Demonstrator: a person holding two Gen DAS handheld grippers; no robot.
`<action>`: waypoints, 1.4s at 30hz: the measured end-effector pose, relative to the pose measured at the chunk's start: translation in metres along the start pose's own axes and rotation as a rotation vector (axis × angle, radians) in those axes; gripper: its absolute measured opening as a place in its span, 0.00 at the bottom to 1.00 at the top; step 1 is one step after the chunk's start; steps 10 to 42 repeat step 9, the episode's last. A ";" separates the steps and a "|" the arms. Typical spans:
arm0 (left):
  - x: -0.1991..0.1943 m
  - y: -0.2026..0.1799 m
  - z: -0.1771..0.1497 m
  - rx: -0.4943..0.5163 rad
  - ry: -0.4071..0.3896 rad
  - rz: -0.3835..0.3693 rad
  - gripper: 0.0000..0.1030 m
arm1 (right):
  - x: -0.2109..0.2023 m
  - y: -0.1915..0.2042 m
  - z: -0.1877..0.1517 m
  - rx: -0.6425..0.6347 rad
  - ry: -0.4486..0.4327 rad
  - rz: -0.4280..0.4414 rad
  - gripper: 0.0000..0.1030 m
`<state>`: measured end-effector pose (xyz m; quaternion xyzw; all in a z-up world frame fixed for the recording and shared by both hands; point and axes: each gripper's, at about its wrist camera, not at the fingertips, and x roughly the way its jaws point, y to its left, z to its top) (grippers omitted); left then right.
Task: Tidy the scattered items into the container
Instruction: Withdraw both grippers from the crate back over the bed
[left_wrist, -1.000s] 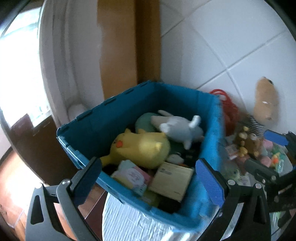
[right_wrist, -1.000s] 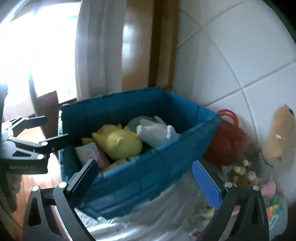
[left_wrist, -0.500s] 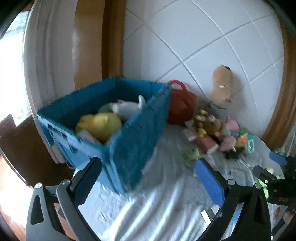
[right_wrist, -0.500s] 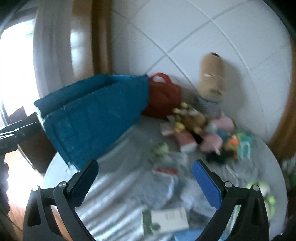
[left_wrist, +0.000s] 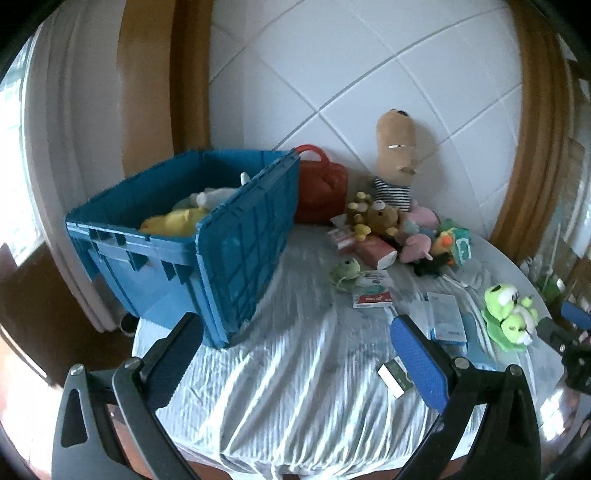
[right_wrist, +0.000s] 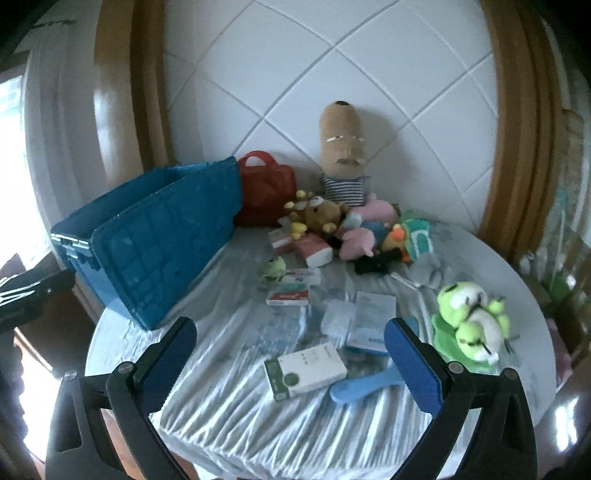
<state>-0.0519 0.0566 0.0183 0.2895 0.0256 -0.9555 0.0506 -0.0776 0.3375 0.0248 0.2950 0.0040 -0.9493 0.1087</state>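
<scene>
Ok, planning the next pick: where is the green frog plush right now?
The green frog plush lies near the table's right edge, just beyond the right gripper, beside a white-and-blue box.

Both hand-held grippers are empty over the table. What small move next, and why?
Probably lower the right hand-held gripper onto the white box with the green end. Its jaws are open, the box lies flat just ahead between them, nearer than the plush pile, and the blue crate still has room.
</scene>
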 end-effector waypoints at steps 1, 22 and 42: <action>-0.004 0.002 -0.002 0.006 0.002 -0.001 1.00 | -0.004 0.003 -0.003 0.009 0.006 -0.009 1.00; -0.036 0.019 -0.017 0.010 -0.020 -0.056 1.00 | -0.031 0.024 -0.025 0.027 0.014 -0.048 1.00; -0.036 0.019 -0.017 0.010 -0.020 -0.056 1.00 | -0.031 0.024 -0.025 0.027 0.014 -0.048 1.00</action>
